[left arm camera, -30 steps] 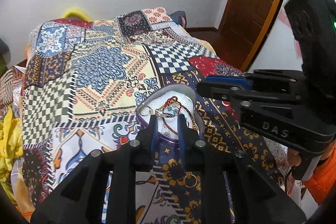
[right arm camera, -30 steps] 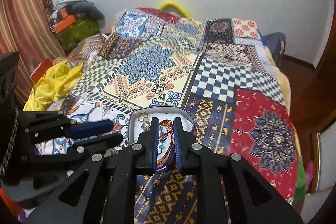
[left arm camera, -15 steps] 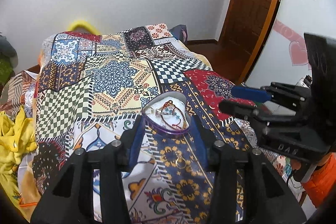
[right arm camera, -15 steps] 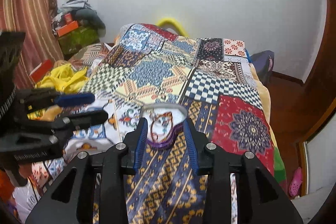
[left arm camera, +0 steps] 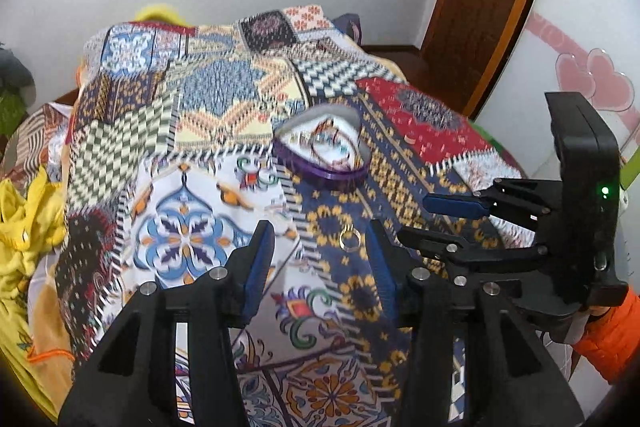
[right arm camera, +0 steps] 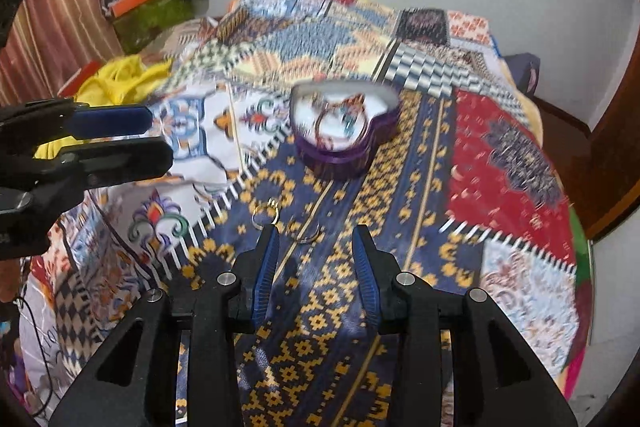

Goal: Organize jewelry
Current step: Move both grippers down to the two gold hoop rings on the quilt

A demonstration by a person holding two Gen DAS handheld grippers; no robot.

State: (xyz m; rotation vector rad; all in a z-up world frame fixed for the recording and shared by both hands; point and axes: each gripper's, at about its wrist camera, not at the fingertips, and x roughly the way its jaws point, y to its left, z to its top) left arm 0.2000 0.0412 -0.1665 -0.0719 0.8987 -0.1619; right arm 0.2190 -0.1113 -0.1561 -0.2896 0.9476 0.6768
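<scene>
A purple heart-shaped tin with a white lining (left arm camera: 322,157) sits open on the patchwork bedspread (left arm camera: 192,115), on the dark blue strip with yellow motifs, well in from the bed's near edge and roughly midway across it. Several pieces already lie inside the tin: a reddish-brown cord bracelet or necklace (right arm camera: 334,121) curls over the lining with some small bright items, though motion blur makes it impossible to count or identify them. Part of the sorting therefore looks done. What remains, as far as can be seen, lies on the blue strip between the tin and the near edge: a small gold ring with a setting (right arm camera: 265,214) and, just beside it to the right, a thin loop that reads as a second ring or hoop earring (right arm camera: 306,233); the left wrist view shows only the first ring clearly (left arm camera: 350,239). The left gripper (left arm camera: 320,259) hangs above the spread with its blue-padded jaws spread wide and nothing between them. The right gripper (right arm camera: 314,257) is likewise wide apart and empty, its fingertips just short of the two loose pieces. Both items probably still need lifting into the tin, and a lid, if there is one, is not in sight.
</scene>
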